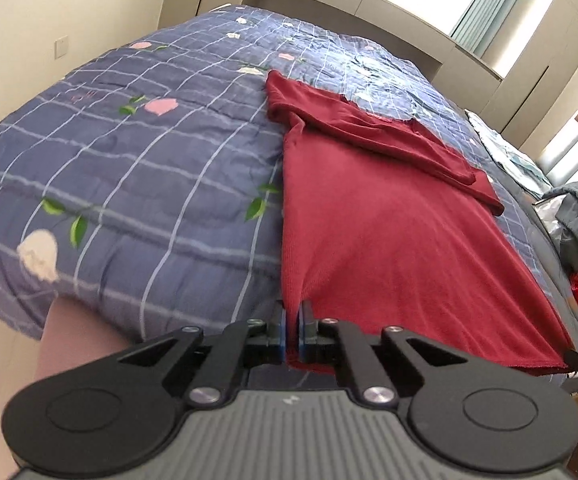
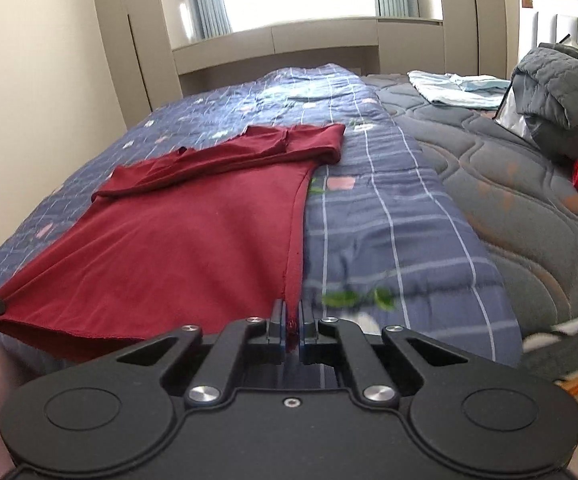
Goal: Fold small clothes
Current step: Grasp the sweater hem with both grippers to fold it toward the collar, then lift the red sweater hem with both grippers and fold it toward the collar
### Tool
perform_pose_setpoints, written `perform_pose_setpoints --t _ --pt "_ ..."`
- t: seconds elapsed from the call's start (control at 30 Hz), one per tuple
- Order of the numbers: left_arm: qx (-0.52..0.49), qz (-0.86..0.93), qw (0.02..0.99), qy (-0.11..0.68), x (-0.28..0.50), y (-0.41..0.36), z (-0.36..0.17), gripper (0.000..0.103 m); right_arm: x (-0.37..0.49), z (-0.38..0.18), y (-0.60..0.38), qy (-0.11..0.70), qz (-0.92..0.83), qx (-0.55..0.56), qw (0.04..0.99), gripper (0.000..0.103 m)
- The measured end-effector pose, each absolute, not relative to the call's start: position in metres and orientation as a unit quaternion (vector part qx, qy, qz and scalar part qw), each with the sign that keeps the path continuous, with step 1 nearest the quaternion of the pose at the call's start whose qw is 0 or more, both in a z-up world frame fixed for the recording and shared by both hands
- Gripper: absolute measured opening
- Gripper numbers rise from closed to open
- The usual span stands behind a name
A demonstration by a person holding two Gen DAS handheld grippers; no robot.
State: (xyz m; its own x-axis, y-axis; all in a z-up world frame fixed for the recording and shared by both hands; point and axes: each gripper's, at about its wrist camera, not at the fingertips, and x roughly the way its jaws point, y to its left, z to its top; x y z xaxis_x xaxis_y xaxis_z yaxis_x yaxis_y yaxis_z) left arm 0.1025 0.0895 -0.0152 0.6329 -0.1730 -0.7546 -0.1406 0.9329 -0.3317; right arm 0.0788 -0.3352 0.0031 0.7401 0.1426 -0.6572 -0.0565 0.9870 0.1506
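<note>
In the left wrist view, the left half of the frame is bare blue checked quilt (image 1: 137,152) with pink flowers and green leaves, its near edge curling down at the lower left over a pale surface. The dark red shirt (image 1: 389,232) takes up the centre and right, lying flat with its long left edge running from the upper middle straight down to the bottom centre. There the left gripper (image 1: 293,320) has its blue-padded fingers pressed together on the shirt's near left hem corner. The sleeves are folded across the top of the shirt as a band slanting toward the right (a raw neckline edge shows just above it). The hem runs along the lower right to the far corner, where a black tip of the other gripper shows at the frame's right edge.

In the right wrist view, the shirt fills the left and centre, its hem stretched along the lower left toward a black fingertip at the far left edge. The right gripper (image 2: 293,322) is clamped on the shirt's near right corner at bottom centre, a small bunch of red cloth caught between the fingers. To the right of the shirt's side seam lies open quilt, then a bare grey mattress (image 2: 501,184). At the upper right sit folded pale blue cloth (image 2: 453,88) and a grey padded bundle (image 2: 561,88), well apart from the shirt.
</note>
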Motion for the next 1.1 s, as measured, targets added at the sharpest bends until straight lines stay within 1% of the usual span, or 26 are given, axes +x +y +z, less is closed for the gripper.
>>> perform_pose_setpoints --t 0.2,0.27,0.3,0.33,0.4,0.43,0.47,0.53,0.57,0.6,0.63,0.67,0.7,0.87,1.0,1.1 --pt "-0.159 -0.028 0.889 0.429 0.100 0.086 -0.028 0.005 0.081 -0.008 -0.334 0.359 0.066 0.054 0.930 0.005" --pt "-0.155 -0.031 0.889 0.430 0.101 0.083 -0.031 0.007 0.083 -0.010 -0.332 0.359 0.072 0.044 0.929 0.006" --pt "-0.154 -0.035 0.888 0.432 0.101 0.083 -0.032 0.010 0.084 -0.012 -0.331 0.360 0.071 0.039 0.929 0.010" --pt "-0.152 -0.039 0.886 0.437 0.101 0.083 -0.033 0.015 0.085 -0.012 -0.330 0.361 0.069 0.034 0.929 0.017" --pt "-0.149 -0.041 0.885 0.438 0.100 0.083 -0.034 0.040 0.085 -0.013 -0.329 0.358 0.069 0.017 0.931 0.027" --pt "-0.144 -0.043 0.886 0.439 0.098 0.083 -0.033 0.064 0.083 -0.012 -0.329 0.356 0.069 0.008 0.932 0.036" --pt "-0.138 -0.043 0.889 0.434 0.096 0.083 -0.032 0.077 0.082 -0.011 -0.329 0.352 0.072 0.000 0.933 0.040" --pt "-0.110 -0.046 0.900 0.420 0.089 0.081 -0.029 0.082 0.080 -0.009 -0.328 0.342 0.083 -0.019 0.936 0.055" --pt "-0.091 -0.052 0.903 0.417 0.087 0.078 -0.027 0.086 0.079 -0.007 -0.326 0.336 0.095 -0.033 0.936 0.058" --pt "-0.067 -0.057 0.907 0.412 0.085 0.076 -0.025 0.088 0.077 -0.006 -0.323 0.331 0.109 -0.050 0.936 0.066" --pt "-0.044 -0.056 0.911 0.406 0.082 0.073 -0.025 0.093 0.076 -0.005 -0.319 0.328 0.125 -0.071 0.934 0.075" --pt "-0.023 -0.053 0.915 0.399 0.080 0.069 -0.024 0.098 0.076 -0.006 -0.314 0.327 0.139 -0.089 0.930 0.079" --pt "0.005 -0.053 0.918 0.393 0.078 0.064 -0.024 0.100 0.074 -0.008 -0.307 0.325 0.157 -0.114 0.926 0.082" --pt "0.173 -0.074 0.914 0.360 0.065 0.028 -0.039 0.102 0.070 -0.024 -0.280 0.324 0.200 -0.208 0.901 0.082" --pt "0.315 -0.066 0.893 0.314 0.056 -0.009 -0.065 0.102 0.069 -0.039 -0.265 0.313 0.208 -0.264 0.888 0.081" --pt "0.378 -0.063 0.871 0.307 0.057 -0.027 -0.082 0.102 0.068 -0.049 -0.257 0.310 0.208 -0.294 0.880 0.078"
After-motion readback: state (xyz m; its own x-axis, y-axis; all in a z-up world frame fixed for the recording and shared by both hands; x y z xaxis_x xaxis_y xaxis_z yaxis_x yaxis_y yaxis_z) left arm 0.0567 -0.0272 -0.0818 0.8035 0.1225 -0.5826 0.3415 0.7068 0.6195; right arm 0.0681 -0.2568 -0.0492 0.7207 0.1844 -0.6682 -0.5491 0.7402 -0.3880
